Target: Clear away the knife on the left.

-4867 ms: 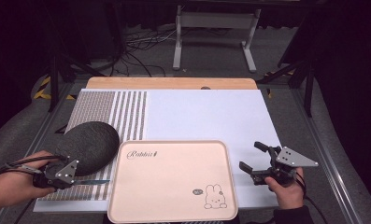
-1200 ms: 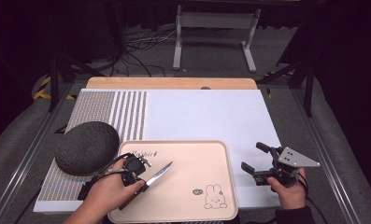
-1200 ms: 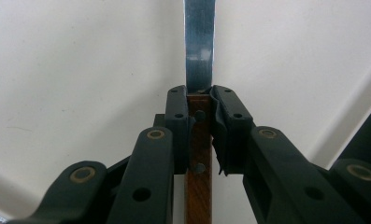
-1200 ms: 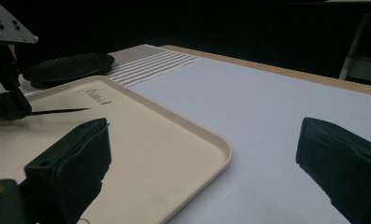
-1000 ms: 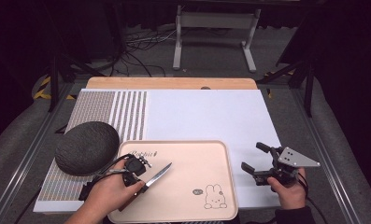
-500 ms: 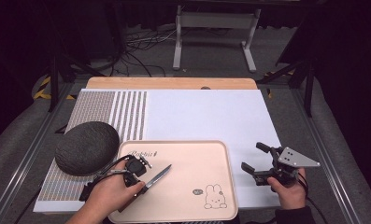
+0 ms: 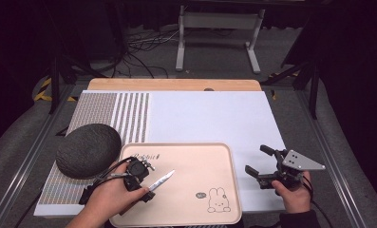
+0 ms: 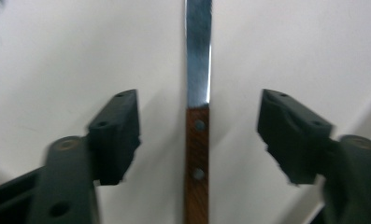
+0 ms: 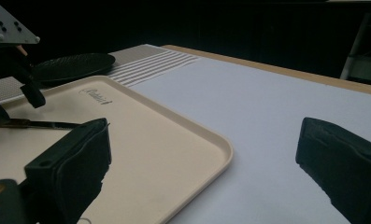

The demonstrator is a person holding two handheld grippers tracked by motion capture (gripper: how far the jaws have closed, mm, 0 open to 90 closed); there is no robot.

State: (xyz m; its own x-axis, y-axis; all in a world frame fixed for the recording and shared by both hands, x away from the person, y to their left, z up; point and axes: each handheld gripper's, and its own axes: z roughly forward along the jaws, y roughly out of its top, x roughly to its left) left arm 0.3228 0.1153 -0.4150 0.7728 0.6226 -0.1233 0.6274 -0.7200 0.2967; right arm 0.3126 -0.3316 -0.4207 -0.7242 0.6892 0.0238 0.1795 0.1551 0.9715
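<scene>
Knife (image 7: 161, 180) lies flat on the beige tray (image 7: 214, 156), left half, blade pointing up and to the right in the high view. Left gripper (image 8: 198, 123) sits over the wooden handle — jaws have just been opening, now spread wide, handle between them with clear gaps on both sides, pads off it. Right gripper (image 7: 264, 164) hangs just off the tray's right edge over the white mat (image 7: 214, 114) — jaws apart, nothing in them. Dark round pad (image 7: 89, 149) sits left of the tray.
</scene>
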